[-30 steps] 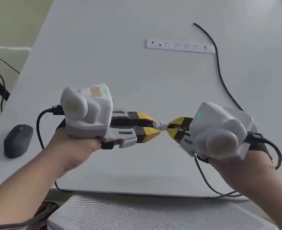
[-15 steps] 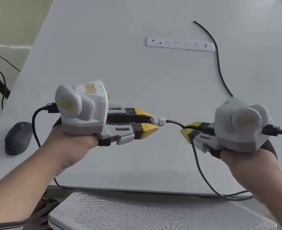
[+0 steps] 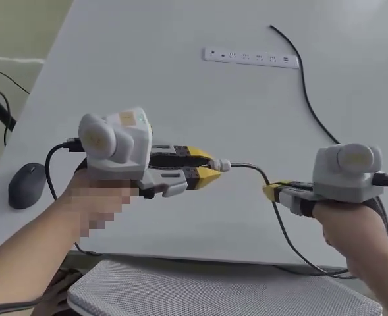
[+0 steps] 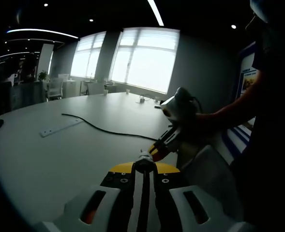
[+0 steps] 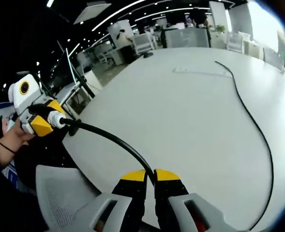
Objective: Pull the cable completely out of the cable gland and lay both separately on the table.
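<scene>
Our left tool (image 3: 217,172) is clamped on the small white cable gland (image 3: 221,165), which sits at the tips of its yellow jaws, just left of centre in the head view. In the left gripper view the gland (image 4: 143,158) stands at the tips of the closed left tool (image 4: 143,166), low in the middle of the frame. Our right tool (image 3: 271,191), at the lower right of the head view, is pinched shut on the black cable (image 3: 253,169). The right gripper view shows the same from the other end: the right tool (image 5: 149,175) closed on the cable (image 5: 113,140), which arcs to the upper left into the gland (image 5: 55,119). We judge the task partly done. A free stretch of cable spans the gap between the tools, but its end looks to be seated in the gland. Both parts hang in the air over the near edge of the white tabletop (image 3: 180,85). What remains is to draw the cable fully clear and set each piece down apart. Further up the frame lie a white power strip (image 3: 251,58) and its black cord (image 3: 312,99), and a grey mouse (image 3: 26,185) sits at the far left. We can read no writing or brand anywhere, and the yellowish sticker (image 3: 129,119) on the left tool is too small to make out.
</scene>
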Demonstrator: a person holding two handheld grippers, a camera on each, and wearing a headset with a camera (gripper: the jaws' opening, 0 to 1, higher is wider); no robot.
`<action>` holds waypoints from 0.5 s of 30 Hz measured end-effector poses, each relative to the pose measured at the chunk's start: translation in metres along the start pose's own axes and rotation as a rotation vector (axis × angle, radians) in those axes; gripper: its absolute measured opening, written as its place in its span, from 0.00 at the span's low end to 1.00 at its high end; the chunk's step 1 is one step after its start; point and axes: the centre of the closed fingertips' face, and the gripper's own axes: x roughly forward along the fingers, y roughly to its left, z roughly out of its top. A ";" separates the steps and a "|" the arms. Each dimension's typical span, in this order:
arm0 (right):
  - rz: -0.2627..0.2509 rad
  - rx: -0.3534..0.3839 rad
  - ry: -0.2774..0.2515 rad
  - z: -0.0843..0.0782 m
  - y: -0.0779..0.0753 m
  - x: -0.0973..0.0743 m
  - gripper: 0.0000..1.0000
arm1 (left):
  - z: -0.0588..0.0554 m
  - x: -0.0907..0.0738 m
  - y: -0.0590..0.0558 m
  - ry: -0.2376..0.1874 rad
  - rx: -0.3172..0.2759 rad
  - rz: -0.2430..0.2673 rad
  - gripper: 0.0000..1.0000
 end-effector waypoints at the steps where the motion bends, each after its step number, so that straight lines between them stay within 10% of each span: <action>1: 0.001 0.010 0.004 -0.001 0.000 0.000 0.00 | -0.001 0.001 0.000 0.003 0.001 -0.001 0.15; 15: 0.019 0.014 -0.007 -0.002 0.010 -0.001 0.01 | 0.000 0.000 0.001 -0.003 -0.005 0.000 0.15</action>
